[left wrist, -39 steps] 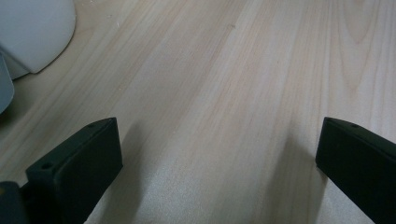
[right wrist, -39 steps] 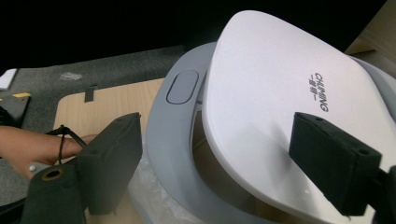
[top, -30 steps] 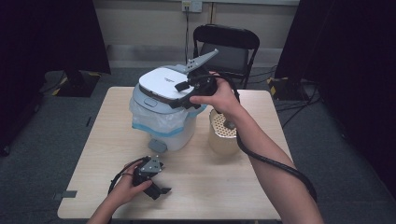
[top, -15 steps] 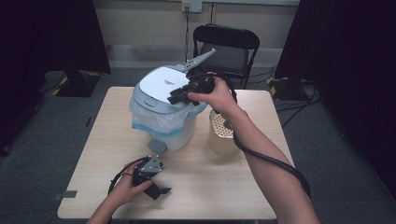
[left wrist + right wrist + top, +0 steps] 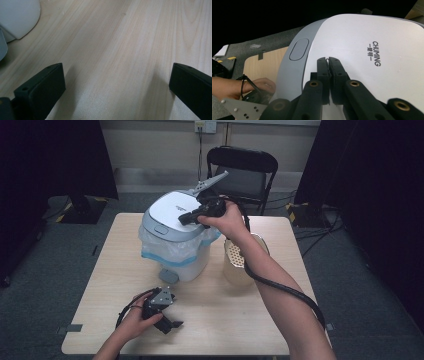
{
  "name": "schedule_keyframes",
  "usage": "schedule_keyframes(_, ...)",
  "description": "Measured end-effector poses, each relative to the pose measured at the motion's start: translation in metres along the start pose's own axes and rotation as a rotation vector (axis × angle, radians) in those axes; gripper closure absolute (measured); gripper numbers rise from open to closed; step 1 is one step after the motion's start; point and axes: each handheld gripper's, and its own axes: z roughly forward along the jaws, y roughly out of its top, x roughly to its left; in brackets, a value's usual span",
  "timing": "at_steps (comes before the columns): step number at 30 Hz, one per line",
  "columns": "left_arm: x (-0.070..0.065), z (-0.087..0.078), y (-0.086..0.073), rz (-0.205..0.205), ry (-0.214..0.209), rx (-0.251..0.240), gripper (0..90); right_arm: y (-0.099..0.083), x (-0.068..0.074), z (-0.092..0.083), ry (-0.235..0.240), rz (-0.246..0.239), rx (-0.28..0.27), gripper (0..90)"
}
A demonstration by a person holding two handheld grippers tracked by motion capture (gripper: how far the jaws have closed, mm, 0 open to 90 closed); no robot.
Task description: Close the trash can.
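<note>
A white pedal bin [image 5: 175, 237] with a smooth, domed plastic lid, grey-rimmed, stood toward the far edge of the pale wood-grain surface [image 5: 220, 320], a thin translucent liner [image 5: 170, 251] crumpled and bunched out under the lid. The lid bore the printed name CHUMING and an oval grey push button [image 5: 298, 49]. Just beside the bin, toward the right edge of the surface, stood a cream perforated basket [image 5: 240, 262].

The right gripper [image 5: 328, 61] lay on top of the lid, its black jaws pressed together with nothing between them, tips resting on the white plastic. A second before, those jaws stood apart above the lid; they had just been closing, and the hand had shifted slightly over the lid.

The left gripper [image 5: 167, 320] rested near the near edge of the surface, jaws spread wide over bare wood, holding nothing, unchanged from the earlier frames.
</note>
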Motion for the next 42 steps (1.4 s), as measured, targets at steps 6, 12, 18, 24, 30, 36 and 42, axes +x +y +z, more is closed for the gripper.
schedule_keyframes(6,0.0,0.0,0.0,0.004,0.0,0.003,0.0,0.001,0.001,0.002,-0.011,-0.013,0.011,89.5)
schedule_keyframes(12,0.0,0.0,0.0,0.0,0.0,0.0,0.0,0.001,0.003,0.003,-0.018,-0.031,0.021,90.0)
schedule_keyframes(18,0.0,0.0,0.0,0.001,0.0,0.0,0.0,0.0,0.005,0.004,-0.02,-0.033,0.015,90.0)
schedule_keyframes(24,0.0,0.0,0.0,0.0,0.0,0.0,0.0,0.0,0.007,0.004,0.013,-0.04,0.016,82.3)
schedule_keyframes(30,0.0,0.0,0.0,0.0,0.0,0.0,0.0,0.003,0.01,0.001,-0.028,-0.056,0.032,60.1)
schedule_keyframes(36,0.0,0.0,0.0,0.0,0.0,0.0,0.0,0.001,0.008,-0.005,-0.058,-0.046,0.023,43.4)
schedule_keyframes(42,0.0,0.0,0.0,0.0,-0.001,0.0,0.0,0.001,0.01,-0.017,-0.098,-0.03,-0.01,22.6)
